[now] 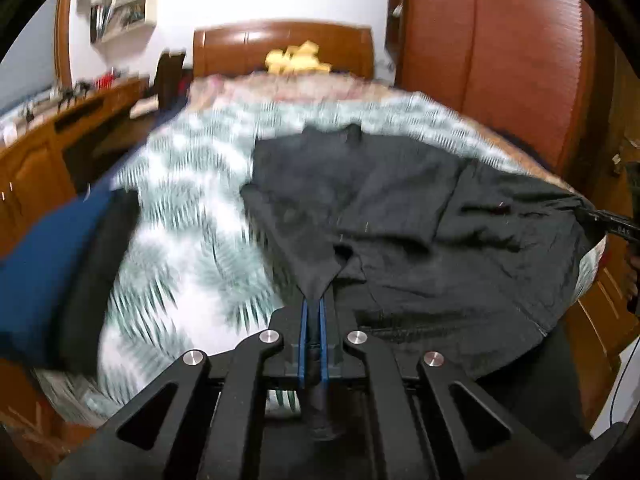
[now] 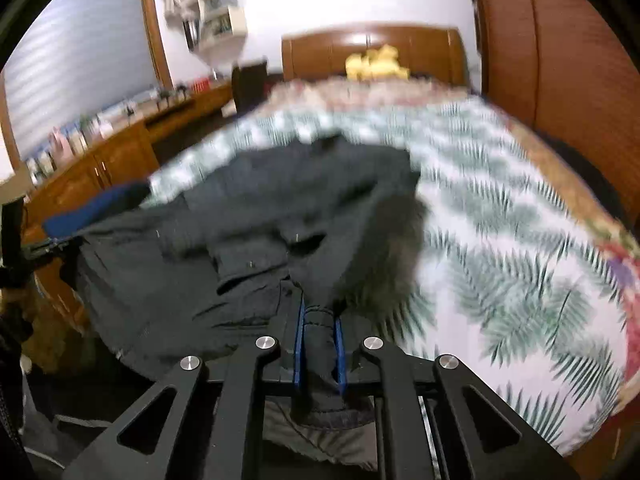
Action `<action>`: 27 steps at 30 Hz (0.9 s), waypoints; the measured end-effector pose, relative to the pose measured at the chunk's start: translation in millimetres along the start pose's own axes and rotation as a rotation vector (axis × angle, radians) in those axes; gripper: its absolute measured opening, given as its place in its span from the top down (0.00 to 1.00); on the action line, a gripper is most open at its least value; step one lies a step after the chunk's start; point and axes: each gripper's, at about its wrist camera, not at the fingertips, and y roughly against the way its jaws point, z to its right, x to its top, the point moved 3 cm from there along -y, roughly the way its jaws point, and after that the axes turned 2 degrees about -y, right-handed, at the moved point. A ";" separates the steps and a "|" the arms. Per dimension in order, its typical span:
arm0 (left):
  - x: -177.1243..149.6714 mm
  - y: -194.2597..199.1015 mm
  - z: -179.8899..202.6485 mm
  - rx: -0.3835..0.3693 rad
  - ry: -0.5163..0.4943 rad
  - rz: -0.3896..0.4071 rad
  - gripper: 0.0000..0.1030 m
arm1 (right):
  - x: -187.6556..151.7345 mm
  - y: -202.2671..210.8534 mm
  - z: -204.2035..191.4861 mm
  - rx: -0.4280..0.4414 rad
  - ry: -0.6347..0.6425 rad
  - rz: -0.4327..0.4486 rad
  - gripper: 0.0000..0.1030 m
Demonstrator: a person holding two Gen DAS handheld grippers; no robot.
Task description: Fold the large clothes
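A large dark grey garment [image 1: 400, 216] lies spread on the bed with the leaf-print cover [image 1: 188, 240]. My left gripper [image 1: 313, 308] is shut on a pinched edge of the garment, which rises to the blue pads. The right gripper [image 1: 608, 220] shows at the far right edge of that view, holding the garment's other edge. In the right wrist view the right gripper [image 2: 319, 316] is shut on a thick bunched hem of the garment [image 2: 256, 216]. The left gripper [image 2: 44, 246] appears at the far left there. Both views are motion-blurred.
A blue folded item [image 1: 44, 264] lies on the bed's left side. A wooden headboard [image 1: 280, 48] with a yellow object [image 1: 296, 60] is at the far end. A wooden desk [image 1: 60, 140] stands left, a wooden wardrobe [image 1: 500, 60] right.
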 end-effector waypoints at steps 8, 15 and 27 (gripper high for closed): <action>63.6 75.6 -9.2 -0.053 -0.032 0.145 0.95 | 53.0 81.8 -26.4 0.033 0.017 0.190 0.89; 82.8 130.7 -6.8 -0.060 -0.023 0.266 0.95 | 70.0 146.1 -44.8 0.039 0.067 0.306 0.90; 49.2 139.1 -2.3 -0.076 -0.003 0.284 0.95 | -0.5 168.0 -39.4 0.062 0.112 0.272 0.90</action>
